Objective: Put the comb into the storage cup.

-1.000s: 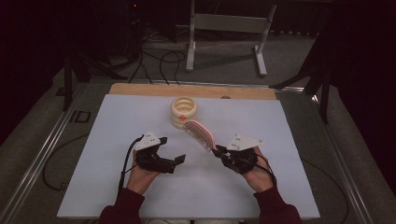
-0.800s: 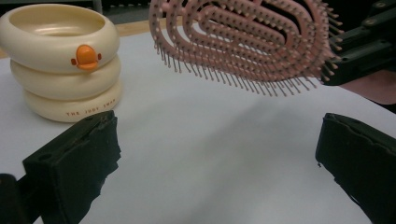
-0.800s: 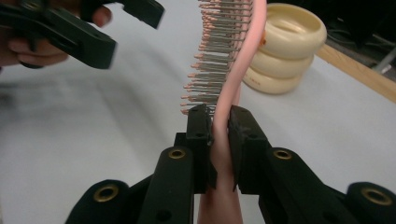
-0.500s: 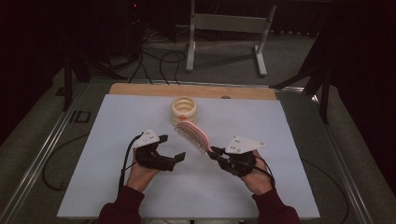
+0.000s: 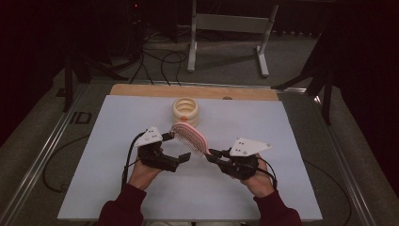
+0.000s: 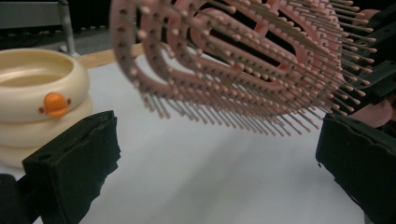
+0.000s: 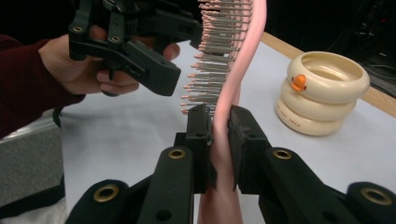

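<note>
Right tongs [image 7: 219, 135] clamp pink brush [image 7: 236, 70] handle above white tabletop [image 5: 301, 141]; left tongs [image 6: 215, 158] apart w/ bristles between. Cream ring stack [image 7: 322, 93] at 12 o'clock; right gripper view shows faint unreadable lettering on it

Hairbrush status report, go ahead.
Right hand-held gripper shut on pink hairbrush, held above table. Left hand-held gripper open beside bristles. Cream ring holder behind, clear.

Overhead light falls evenly on my white table sheet [image 5: 117, 188]; surroundings stay dark. In my left gripper view, the pink plastic bristle brush [image 6: 243, 60] appears blurred at close range.
</note>
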{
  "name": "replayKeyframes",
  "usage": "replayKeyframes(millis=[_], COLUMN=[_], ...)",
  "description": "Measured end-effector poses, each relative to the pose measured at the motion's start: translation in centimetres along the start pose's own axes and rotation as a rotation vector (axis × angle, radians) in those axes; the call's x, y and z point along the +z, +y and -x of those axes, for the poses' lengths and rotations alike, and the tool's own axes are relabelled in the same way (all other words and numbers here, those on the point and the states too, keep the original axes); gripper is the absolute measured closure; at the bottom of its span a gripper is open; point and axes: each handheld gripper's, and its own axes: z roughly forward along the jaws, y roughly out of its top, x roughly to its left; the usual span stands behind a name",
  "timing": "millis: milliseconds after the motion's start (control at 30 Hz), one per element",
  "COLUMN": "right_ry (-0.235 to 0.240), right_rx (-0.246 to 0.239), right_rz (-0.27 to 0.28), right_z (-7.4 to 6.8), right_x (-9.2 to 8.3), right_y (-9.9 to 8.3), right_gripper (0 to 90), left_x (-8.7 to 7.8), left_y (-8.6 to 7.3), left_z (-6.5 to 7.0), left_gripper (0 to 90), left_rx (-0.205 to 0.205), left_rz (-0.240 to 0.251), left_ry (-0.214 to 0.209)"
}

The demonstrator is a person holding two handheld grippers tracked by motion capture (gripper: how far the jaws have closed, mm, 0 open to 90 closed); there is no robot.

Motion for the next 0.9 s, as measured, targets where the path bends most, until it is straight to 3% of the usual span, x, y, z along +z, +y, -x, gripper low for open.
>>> replayKeyframes(millis=[133,433,533,800,900], right_ry=[0.038,0.105,0.137,0.167,0.178], right_rx=[0.018,0.056,0.085,0.101,0.112], right_rz=[0.026,0.069,0.087,0.087,0.092], right_z=[0.2,0.5,0.7,0.6,0.8], right_x=[-0.2,-0.4,-0.3,-0.2,-0.2], right_y=[-0.1,-0.5,-0.6,-0.8,-0.9], right_gripper=[79.7,79.6,79.6,79.6,79.6], left_x=[0.1,0.4,0.4,0.4,0.4], left_y=[0.4,1.0,1.2,1.6,1.6], left_z=[0.1,0.0,0.1,0.1,0.1], left_gripper=[0.1,0.3,3.2,12.7,15.5], left_rx=[0.002,-0.010,-0.012,-0.031,-0.036], left_rz=[0.023,0.034,0.044,0.045,0.045], left_ry=[-0.057,-0.130,-0.149,-0.212,-0.216])
